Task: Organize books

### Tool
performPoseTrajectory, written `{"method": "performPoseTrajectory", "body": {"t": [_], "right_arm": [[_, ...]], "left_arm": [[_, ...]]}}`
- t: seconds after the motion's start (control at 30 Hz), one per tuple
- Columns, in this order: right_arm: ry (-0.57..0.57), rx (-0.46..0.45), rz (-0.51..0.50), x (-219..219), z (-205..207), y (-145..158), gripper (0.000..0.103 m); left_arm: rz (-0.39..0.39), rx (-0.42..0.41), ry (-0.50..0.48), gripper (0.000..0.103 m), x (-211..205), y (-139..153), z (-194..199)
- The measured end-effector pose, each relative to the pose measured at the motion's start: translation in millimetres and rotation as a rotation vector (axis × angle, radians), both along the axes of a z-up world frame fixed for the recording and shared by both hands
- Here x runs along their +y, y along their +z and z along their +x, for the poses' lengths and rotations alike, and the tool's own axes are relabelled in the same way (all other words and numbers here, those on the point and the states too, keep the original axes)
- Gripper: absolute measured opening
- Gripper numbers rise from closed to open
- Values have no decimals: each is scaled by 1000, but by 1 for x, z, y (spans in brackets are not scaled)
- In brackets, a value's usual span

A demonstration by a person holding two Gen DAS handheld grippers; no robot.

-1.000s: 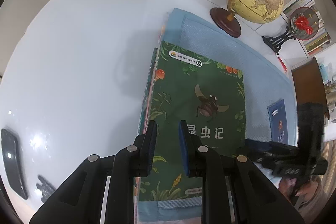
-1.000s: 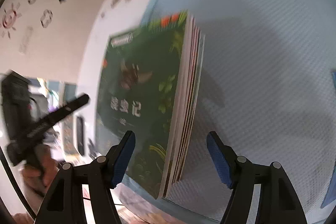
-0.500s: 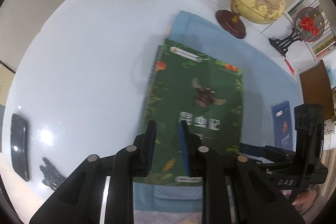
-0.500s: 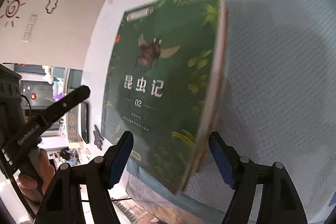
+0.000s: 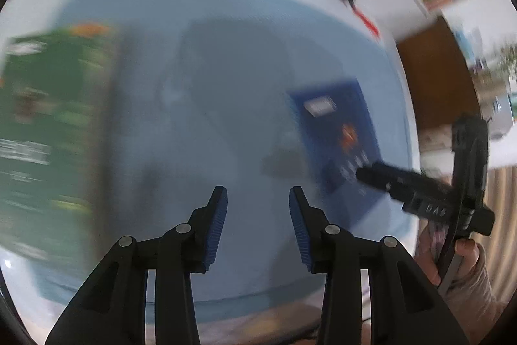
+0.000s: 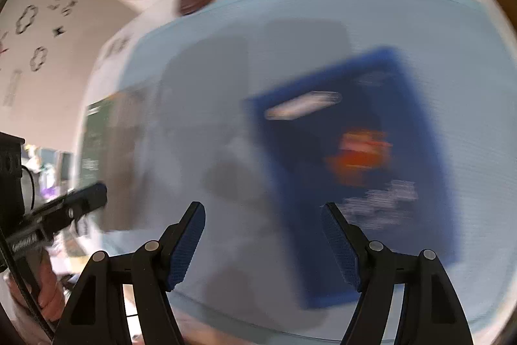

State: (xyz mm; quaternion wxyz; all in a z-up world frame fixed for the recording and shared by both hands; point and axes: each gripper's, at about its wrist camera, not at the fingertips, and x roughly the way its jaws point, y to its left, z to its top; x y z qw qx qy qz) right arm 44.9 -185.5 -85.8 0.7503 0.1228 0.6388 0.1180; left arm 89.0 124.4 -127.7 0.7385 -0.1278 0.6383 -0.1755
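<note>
Both wrist cams tilted steeply down, close over mat. Shared: mat, blue book, globe base at 12 o'clock.

Both my grippers are tipped steeply downward right now. My left gripper has just been opening up, jaws apart with nothing between the blue pads. My right gripper is spread wider, also empty. Each shows up at the edge of the other's view, with my hand wrapped round the right one's handle.
</note>
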Motion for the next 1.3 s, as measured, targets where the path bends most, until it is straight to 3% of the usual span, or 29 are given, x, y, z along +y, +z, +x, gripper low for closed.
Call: {"method": "performPoseTrajectory", "body": {"t": [0.17,0.37,0.63,0.73,0.8,1.0,1.13,1.3], "right_arm": [[-11,-4,18,-65,-9,-5,73],[48,26,112,-100,2,-31,73],[129,23,192,-126,14,-54,75],[169,10,256,-130,14,-57,88],[202,15,318,-133,14,-59,103],[163,69,393,-134,26,-64,103],[217,67,448,-136,26,-65,103],[238,152,604,-149,42,-78,103]], "left_arm": [[-40,103,-72,37,-79,-40,-1],[-33,172,-18,37,-110,-70,-1],[-90,199,101,40,-111,-81,1],[-118,208,140,42,-107,-83,4],[-139,214,157,42,-103,-83,5],[-178,214,171,41,-94,-85,8],[-204,203,178,41,-88,-86,5],[-361,261,237,39,-60,-100,4]]}}
